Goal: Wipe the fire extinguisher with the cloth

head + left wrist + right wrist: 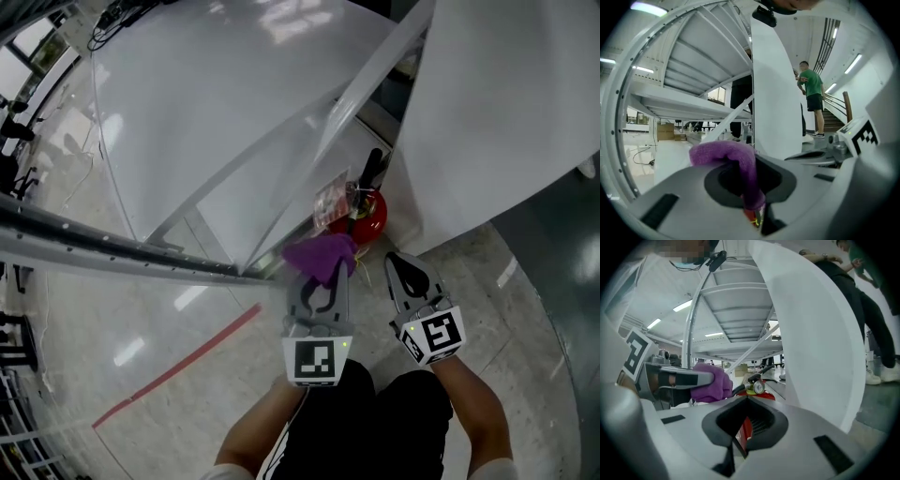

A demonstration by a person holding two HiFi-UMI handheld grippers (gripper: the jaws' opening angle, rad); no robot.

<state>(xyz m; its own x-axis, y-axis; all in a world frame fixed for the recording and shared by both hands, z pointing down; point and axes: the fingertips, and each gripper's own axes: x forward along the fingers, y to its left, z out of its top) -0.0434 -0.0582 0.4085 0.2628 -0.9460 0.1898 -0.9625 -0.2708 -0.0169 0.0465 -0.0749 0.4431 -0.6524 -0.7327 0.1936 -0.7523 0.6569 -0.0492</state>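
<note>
Left gripper view: left gripper (757, 213) clenched on purple cloth (726, 153). Right gripper (736, 448) closed on nothing, just beside it. Red fire extinguisher (368, 214) stands on floor (187, 375) just ahead, beside white panel (497, 122).

Grey left gripper (321, 286) and right gripper (405, 272) (black-and-white marker cubes (317, 361)), black clothing (375, 422).

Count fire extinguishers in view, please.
1. The red fire extinguisher stands on the floor between the white panels, just beyond the purple cloth held in the left gripper. Others may hide behind the panels.
</note>
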